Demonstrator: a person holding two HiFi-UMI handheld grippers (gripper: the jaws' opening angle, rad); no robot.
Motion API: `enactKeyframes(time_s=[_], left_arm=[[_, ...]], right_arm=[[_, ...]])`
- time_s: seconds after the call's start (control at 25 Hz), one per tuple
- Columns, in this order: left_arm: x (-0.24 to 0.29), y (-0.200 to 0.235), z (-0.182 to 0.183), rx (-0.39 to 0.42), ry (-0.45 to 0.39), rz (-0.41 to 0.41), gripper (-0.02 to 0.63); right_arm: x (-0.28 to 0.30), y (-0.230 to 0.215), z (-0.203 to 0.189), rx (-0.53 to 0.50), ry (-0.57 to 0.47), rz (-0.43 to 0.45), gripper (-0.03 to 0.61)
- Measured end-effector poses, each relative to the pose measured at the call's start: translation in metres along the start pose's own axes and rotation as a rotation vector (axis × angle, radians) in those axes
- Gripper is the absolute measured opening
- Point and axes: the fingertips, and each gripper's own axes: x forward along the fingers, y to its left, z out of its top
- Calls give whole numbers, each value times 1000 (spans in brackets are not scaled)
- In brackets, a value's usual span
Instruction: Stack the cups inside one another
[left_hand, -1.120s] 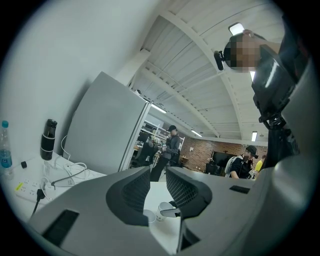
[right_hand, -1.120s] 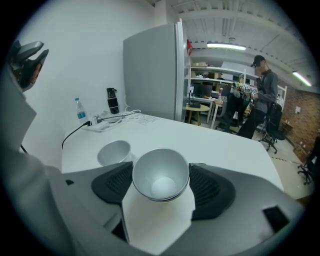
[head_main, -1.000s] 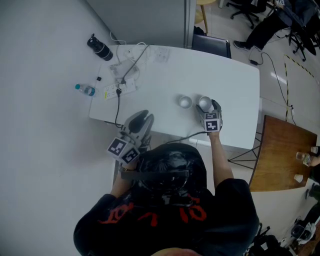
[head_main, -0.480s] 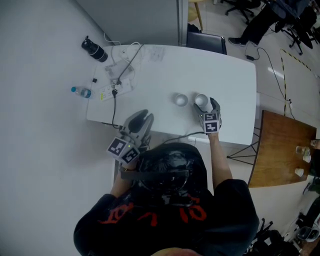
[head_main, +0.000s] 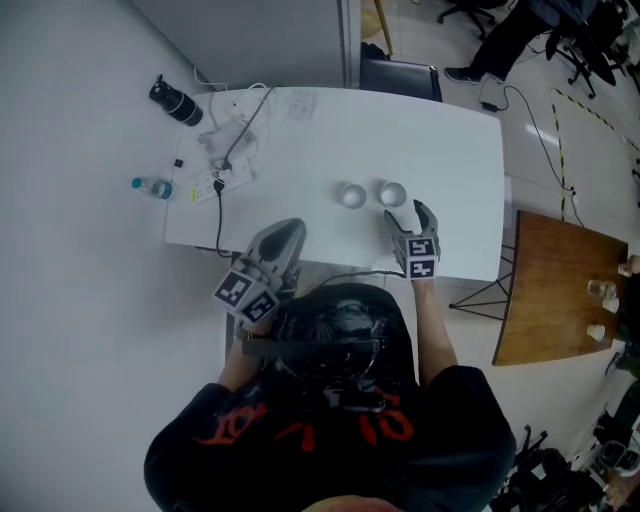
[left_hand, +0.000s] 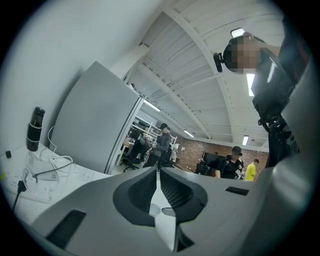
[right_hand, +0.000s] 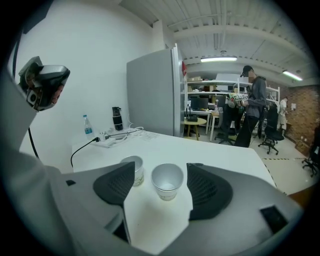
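Item: right gripper (head_main: 407, 212). Jaws spread and closing, nothing pinched.
Ahead: near cup (right_hand: 167, 181), upright on the table (head_main: 440, 150), in line with the jaw gap, apart from both pads. Second cup (right_hand: 133, 170) just beside it, toward the left jaw.
Item: left gripper (left_hand: 158, 175). Jaws pressed together, empty.
Step, as judged: approach to first pick-up; cups unstacked.
Next move calls for: advancing until the pads flank the near cup's wall, then a light squeeze and lift.

On the table (head_main: 450, 140) the left cup (head_main: 351, 195) stands just beside the right cup (head_main: 392, 193); flask (head_main: 172, 102) and power strip (head_main: 205, 185) far behind, leftward
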Motion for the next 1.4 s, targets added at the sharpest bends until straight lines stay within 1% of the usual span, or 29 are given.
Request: enactKeyframes(time_s=[0.12,0.28,0.4,0.52,0.6,0.64,0.72,0.88,0.96,1.0,1.04,1.12,1.16,1.2,1.24,1.28,1.32,1.36,1.4], left_arm=[[5,5,1,1,-4,22,26],[10,3,2,17,11,6,26],[10,4,7,37,15,10,26],[10,1,4,38,25,2,28],[9,2,2,34,40,1,81],[9,2,1,35,48,1,83],[10,1,-1,37,54,-3,83],[13,-3,1,43,53,-13,85],[13,-3,0,43,56,-18,135],[12,-3,-1,42,57,-18,142],[11,-2,-2,43,58,-16,152],[7,-1,-4,43,55,-16,162],[6,-2,-5,41,54,-23,189],[6,-4,-6,40,56,-34,235],[6,-6,-7,44,64,-45,311],[6,-7,-8,55,74,-49,355],[5,-8,-8,71,84,-47,388],[5,-8,-9,85,90,-42,405],[4,-9,-9,90,90,-35,405]], right_arm=[[-11,2,6,13,-21,-11,339],[-22,9,1,26,-22,-13,339],[-18,22,-11,28,1,9,339],[-22,32,-30,48,40,31,339],[-22,42,-37,59,54,53,339],[-21,46,-40,60,60,63,339],[-20,53,-43,56,65,80,362],[-14,65,-42,56,63,126,384],[-9,74,-43,56,74,163,399],[-6,79,-45,54,83,184,427],[-3,85,-47,50,95,203,439],[3,92,-54,34,120,227,439],[8,93,-58,26,132,230,439],[12,93,-61,19,145,229,439],[17,92,-64,15,159,231,439],[22,93,-65,14,169,236,439],[26,95,-64,12,171,242,439],[30,95,-61,6,166,245,439],[33,96,-59,-2,160,246,439]])
